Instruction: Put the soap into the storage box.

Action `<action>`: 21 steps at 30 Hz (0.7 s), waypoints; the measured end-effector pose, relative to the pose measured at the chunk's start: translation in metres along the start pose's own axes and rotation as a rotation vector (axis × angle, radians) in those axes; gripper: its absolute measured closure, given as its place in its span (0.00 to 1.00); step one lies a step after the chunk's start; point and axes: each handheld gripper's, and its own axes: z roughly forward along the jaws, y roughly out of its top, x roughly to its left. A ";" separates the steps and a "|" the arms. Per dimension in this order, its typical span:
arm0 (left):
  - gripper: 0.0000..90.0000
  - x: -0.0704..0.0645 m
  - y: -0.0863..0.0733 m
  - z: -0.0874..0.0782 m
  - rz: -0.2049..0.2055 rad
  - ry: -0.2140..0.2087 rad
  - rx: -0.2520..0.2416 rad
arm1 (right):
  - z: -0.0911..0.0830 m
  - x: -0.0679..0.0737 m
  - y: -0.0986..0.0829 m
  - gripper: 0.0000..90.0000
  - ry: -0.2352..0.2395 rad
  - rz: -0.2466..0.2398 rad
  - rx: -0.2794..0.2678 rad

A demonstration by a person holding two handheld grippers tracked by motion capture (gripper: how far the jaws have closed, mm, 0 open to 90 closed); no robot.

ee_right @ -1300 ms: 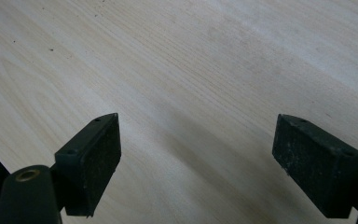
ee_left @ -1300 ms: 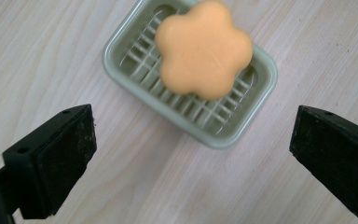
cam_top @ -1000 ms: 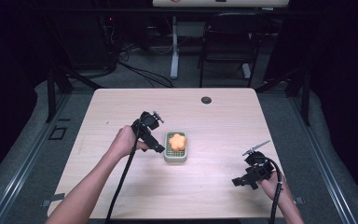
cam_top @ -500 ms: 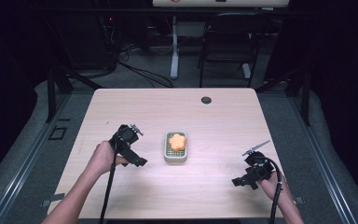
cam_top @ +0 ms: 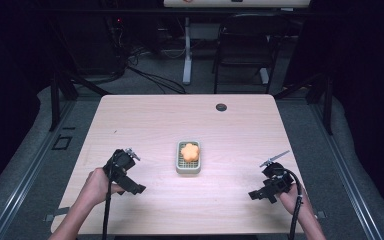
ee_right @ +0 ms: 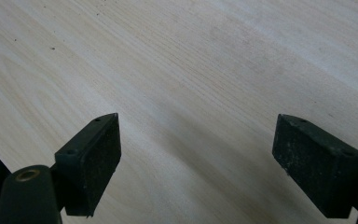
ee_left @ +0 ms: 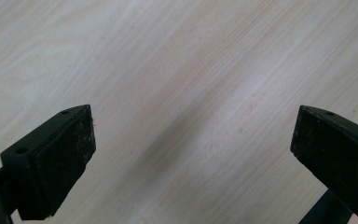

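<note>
An orange flower-shaped piece (cam_top: 189,151) lies in a small grey-green tray (cam_top: 188,169) at the middle of the wooden table (cam_top: 190,120). My left gripper (cam_top: 136,190) rests low near the front left, well apart from the tray, its jaws wide open over bare wood (ee_left: 191,140). My right gripper (cam_top: 254,195) sits near the front right corner, also open, with nothing between its pads (ee_right: 93,158).
A small black round disc (cam_top: 221,107) lies near the table's far edge. Beyond the table stand a chair (cam_top: 242,55), a desk leg and loose cables on the floor. Dark rails run along both sides.
My left gripper has drawn back from beside the tray toward the front left of the table. The right gripper has stayed put.
</note>
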 end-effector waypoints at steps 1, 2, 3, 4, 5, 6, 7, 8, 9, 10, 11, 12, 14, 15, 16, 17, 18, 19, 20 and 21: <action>0.00 0.000 -0.002 0.000 -0.002 0.002 0.002 | 0.001 0.000 0.000 0.17 0.004 0.009 -0.009; 0.00 0.000 -0.005 0.000 -0.004 0.003 0.005 | 0.001 0.000 0.000 0.17 0.009 0.004 -0.003; 0.00 0.001 -0.007 0.000 -0.010 0.004 0.004 | 0.001 0.001 0.000 0.17 0.017 0.011 -0.013; 0.00 0.001 -0.009 -0.001 -0.014 0.003 0.001 | 0.001 0.001 0.000 0.17 0.017 0.011 -0.013; 0.00 0.001 -0.015 -0.003 -0.026 0.003 -0.010 | 0.002 0.002 0.000 0.17 0.010 0.017 -0.020; 0.00 0.001 -0.015 -0.003 -0.026 0.003 -0.010 | 0.001 0.001 0.000 0.17 0.003 0.003 -0.003; 0.00 0.002 -0.018 -0.003 -0.033 0.001 -0.015 | 0.001 0.001 0.000 0.17 0.003 0.003 -0.003; 0.00 0.002 -0.021 -0.003 -0.039 -0.003 -0.018 | 0.001 0.001 0.000 0.17 0.004 0.006 -0.005; 0.00 0.003 -0.027 -0.002 -0.053 -0.003 -0.025 | 0.002 0.002 0.000 0.17 0.003 0.013 -0.013; 0.00 0.004 -0.031 -0.001 -0.061 -0.007 -0.027 | 0.002 0.002 0.000 0.17 0.006 0.012 -0.012; 0.00 0.006 -0.034 0.001 -0.067 -0.013 -0.031 | 0.001 0.001 0.001 0.17 0.006 -0.004 0.005; 0.00 0.008 -0.038 0.004 -0.084 -0.020 -0.032 | 0.001 0.002 0.001 0.17 0.016 -0.002 0.002; 0.00 0.011 -0.041 0.006 -0.091 -0.023 -0.030 | 0.002 0.001 0.001 0.17 0.005 0.004 0.003; 0.00 0.011 -0.041 0.006 -0.091 -0.023 -0.030 | 0.002 0.001 0.001 0.17 0.005 0.004 0.003; 0.00 0.013 -0.043 0.008 -0.100 -0.021 -0.033 | 0.002 0.001 0.001 0.17 0.003 0.003 0.000; 0.00 0.017 -0.044 0.010 -0.114 -0.027 -0.030 | 0.002 0.002 0.000 0.17 0.011 0.006 -0.012; 0.00 0.017 -0.044 0.010 -0.114 -0.027 -0.030 | 0.002 0.002 0.000 0.17 0.011 0.006 -0.012; 0.00 0.020 -0.045 0.011 -0.120 -0.029 -0.028 | 0.001 0.001 0.000 0.17 0.010 0.003 -0.013; 0.00 0.020 -0.045 0.011 -0.120 -0.029 -0.028 | 0.001 0.000 0.000 0.17 -0.002 -0.010 0.000; 0.00 0.020 -0.045 0.012 -0.123 -0.033 -0.028 | 0.001 0.000 0.000 0.17 -0.002 -0.010 0.000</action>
